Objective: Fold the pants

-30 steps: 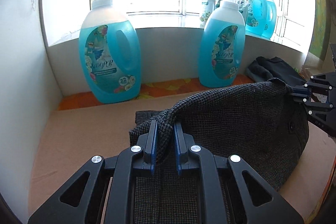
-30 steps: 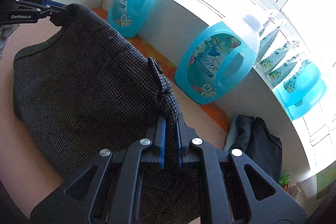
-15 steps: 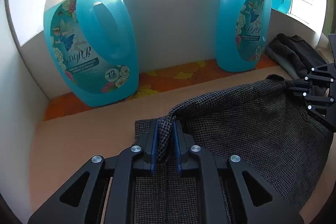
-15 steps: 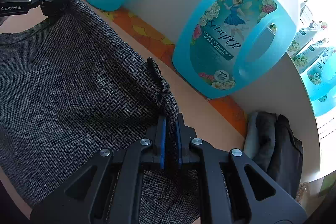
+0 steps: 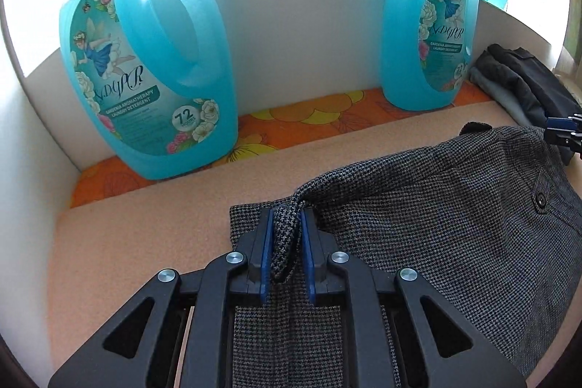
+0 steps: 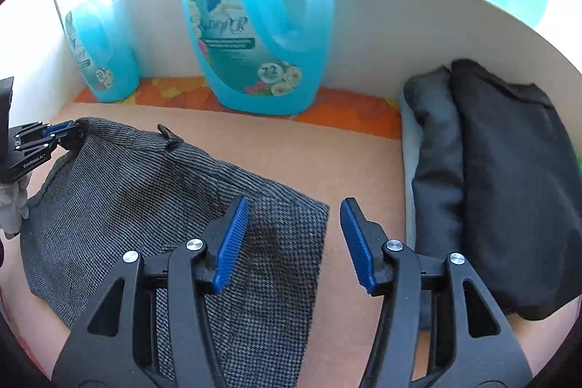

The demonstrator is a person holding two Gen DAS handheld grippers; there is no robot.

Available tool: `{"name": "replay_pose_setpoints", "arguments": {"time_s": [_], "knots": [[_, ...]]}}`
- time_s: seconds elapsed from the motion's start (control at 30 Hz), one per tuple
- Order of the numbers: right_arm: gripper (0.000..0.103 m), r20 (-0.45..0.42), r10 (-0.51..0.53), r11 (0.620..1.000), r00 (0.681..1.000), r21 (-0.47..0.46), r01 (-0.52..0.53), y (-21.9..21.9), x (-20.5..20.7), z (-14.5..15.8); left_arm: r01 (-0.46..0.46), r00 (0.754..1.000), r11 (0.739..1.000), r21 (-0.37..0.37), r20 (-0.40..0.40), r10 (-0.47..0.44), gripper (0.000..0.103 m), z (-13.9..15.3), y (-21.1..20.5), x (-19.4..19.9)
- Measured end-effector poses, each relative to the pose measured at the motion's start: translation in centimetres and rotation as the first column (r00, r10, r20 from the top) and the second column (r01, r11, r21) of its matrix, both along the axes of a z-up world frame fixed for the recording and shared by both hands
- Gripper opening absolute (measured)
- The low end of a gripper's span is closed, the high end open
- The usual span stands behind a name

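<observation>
Grey houndstooth pants (image 5: 418, 224) lie folded on the peach-coloured surface (image 5: 145, 242). My left gripper (image 5: 284, 228) is shut on a bunched corner of the pants, low over the surface. In the right wrist view the pants (image 6: 145, 206) lie flat, and the left gripper (image 6: 58, 133) pinches their far left corner. My right gripper (image 6: 294, 242) is open and empty, its blue pads on either side of the pants' right edge. Its tip shows at the right edge of the left wrist view (image 5: 565, 130).
Two large blue detergent bottles (image 5: 145, 68) (image 5: 433, 20) stand on an orange floral strip (image 5: 309, 115) against the white back wall. A stack of folded dark clothes (image 6: 491, 177) lies to the right. A white side wall (image 5: 22, 170) bounds the left.
Both grippers came down and forward, laying the pants on the surface. My right gripper opened and let go of the pants. My left gripper stays shut on its corner.
</observation>
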State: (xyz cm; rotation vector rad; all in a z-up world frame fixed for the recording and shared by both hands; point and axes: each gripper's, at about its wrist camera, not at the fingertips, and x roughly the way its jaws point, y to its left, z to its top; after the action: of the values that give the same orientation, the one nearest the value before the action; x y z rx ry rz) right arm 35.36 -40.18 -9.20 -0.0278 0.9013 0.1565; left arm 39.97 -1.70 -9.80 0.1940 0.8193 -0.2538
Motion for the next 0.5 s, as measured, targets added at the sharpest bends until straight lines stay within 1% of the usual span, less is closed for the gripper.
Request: {"name": "replay_pose_setpoints", "arguments": {"time_s": [0.07, 0.13, 0.17, 0.2, 0.23, 0.27, 0.3, 0.37, 0.43, 0.5], "knots": [[0.056, -0.037, -0.008, 1.0, 0.999, 0.028, 0.009, -0.4, 0.7, -1.1, -0.01, 1.0, 1.0, -0.001, 0.004, 0.01, 0.015, 0.1, 0.1, 0.0], [0.056, -0.052, -0.003, 0.999, 0.999, 0.052, 0.006, -0.2, 1.3, -1.8, -0.022, 1.0, 1.0, 0.012, 0.013, 0.021, 0.02, 0.3, 0.2, 0.2], [0.051, -0.053, 0.001, 0.999, 0.999, 0.051, 0.002, 0.6, 2.1, -1.7, -0.03, 0.999, 0.999, 0.02, 0.018, 0.03, 0.026, 0.4, 0.4, 0.3], [0.033, -0.051, 0.007, 0.999, 0.999, 0.047, -0.004, 1.0, 2.1, -1.8, -0.049, 0.998, 0.998, 0.039, 0.027, 0.048, 0.037, 0.6, 0.6, 0.3], [0.026, -0.043, -0.003, 1.0, 0.999, 0.023, 0.004, 1.1, 1.8, -1.6, -0.075, 0.996, 0.995, 0.06, 0.048, 0.072, 0.041, 1.0, 1.0, 0.3], [0.023, -0.026, -0.002, 1.0, 1.0, 0.004, 0.002, 1.4, 1.6, -1.3, -0.095, 0.994, 0.993, 0.069, 0.069, 0.09, 0.043, 1.5, 1.5, 0.2], [0.016, -0.013, 0.003, 1.0, 1.0, -0.009, -0.003, 1.5, 1.5, -1.0, -0.111, 0.991, 0.992, 0.066, 0.081, 0.106, 0.043, 1.9, 2.2, 0.1], [0.013, 0.006, -0.004, 0.999, 1.0, -0.037, 0.004, 1.7, 1.5, -0.6, -0.139, 0.986, 0.989, 0.056, 0.095, 0.133, 0.043, 2.8, 3.6, -0.2], [0.012, 0.014, -0.018, 0.998, 1.0, -0.054, 0.019, 1.7, 1.8, -0.5, -0.165, 0.981, 0.984, 0.067, 0.11, 0.157, 0.043, 3.3, 4.7, -0.5], [0.012, 0.026, -0.014, 0.995, 1.0, -0.097, 0.016, 2.2, 2.0, -0.5, -0.172, 0.98, 0.983, 0.063, 0.112, 0.164, 0.043, 3.7, 5.6, -1.2]]}}
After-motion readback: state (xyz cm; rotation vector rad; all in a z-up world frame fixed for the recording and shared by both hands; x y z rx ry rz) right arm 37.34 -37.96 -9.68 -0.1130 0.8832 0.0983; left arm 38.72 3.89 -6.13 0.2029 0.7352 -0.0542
